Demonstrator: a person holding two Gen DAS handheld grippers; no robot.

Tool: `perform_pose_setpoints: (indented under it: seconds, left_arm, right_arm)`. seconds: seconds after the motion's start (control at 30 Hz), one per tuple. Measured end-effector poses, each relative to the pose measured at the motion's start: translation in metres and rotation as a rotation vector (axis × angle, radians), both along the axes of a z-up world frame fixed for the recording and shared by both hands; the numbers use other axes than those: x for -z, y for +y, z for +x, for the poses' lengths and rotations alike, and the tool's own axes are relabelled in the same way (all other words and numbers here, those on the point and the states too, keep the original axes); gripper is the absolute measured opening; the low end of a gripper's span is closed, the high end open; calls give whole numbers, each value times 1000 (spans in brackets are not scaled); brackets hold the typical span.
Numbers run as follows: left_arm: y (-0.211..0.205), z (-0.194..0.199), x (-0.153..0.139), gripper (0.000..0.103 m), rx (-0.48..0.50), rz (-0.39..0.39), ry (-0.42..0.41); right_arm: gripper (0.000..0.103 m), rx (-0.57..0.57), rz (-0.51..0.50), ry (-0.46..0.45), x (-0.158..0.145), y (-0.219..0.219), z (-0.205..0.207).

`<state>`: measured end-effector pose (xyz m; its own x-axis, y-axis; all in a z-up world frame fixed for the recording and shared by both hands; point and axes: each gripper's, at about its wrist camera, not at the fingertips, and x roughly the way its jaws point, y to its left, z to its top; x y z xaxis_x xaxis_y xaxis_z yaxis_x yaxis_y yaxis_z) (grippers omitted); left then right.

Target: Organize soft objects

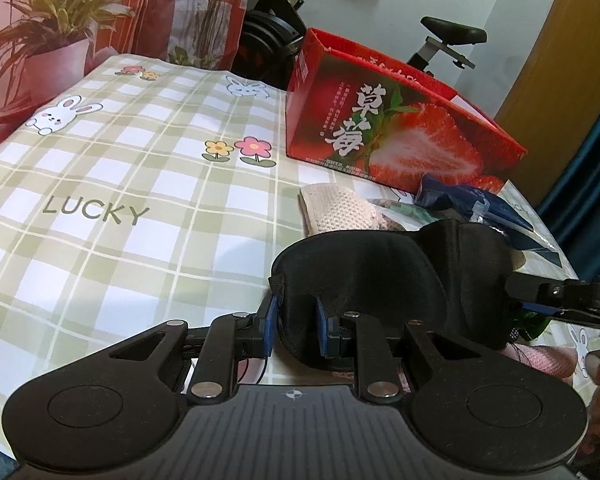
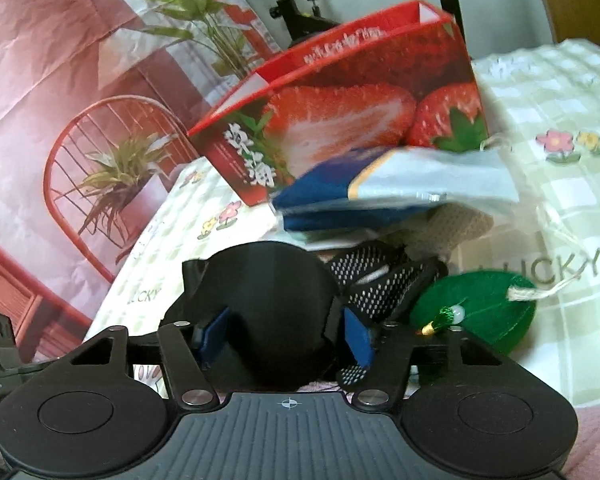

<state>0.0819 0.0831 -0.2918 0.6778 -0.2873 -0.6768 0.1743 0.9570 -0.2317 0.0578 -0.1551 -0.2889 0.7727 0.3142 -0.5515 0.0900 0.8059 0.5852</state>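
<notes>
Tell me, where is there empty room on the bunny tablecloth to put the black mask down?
Free: the checked tablecloth left of the strawberry box, around the LUCKY word and the flowers. Crowded: in front of the box, where the knitted cloth, blue bag and black eye mask lie close together.

- right wrist view motion-blurred: strawberry box (image 2: pixel 340 120) print unreadable
- blue-white pouch (image 2: pixel 388 188) smeared, label illegible
- black eye mask (image 1: pixel 364 276) hides items behind it
- right gripper (image 1: pixel 556 300) cut off at frame edge
- pink cloth (image 1: pixel 540 360) mostly covered
</notes>
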Motion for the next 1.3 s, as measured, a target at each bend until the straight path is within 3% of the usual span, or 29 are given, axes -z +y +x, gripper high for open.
perform_pose_setpoints:
  seconds: [0.27,0.53,0.67,1.3]
  left_arm:
    - [-3,-10,-25,22,22,-3,-92]
    - [-16,-16,-50,22,83,-15,-162]
    - [-20,-16,-48,22,90,-14,-153]
    - [-13,-16,-39,22,76,-24,-115]
  right_arm:
    - [40,33,-72,-107,-33,-4,-19]
    - [30,3,-90,-153,-48,0,-24]
    - [23,-5,-87,-147,-48,3,-25]
    - [19,33,-115,-67,-31,-1,-29]
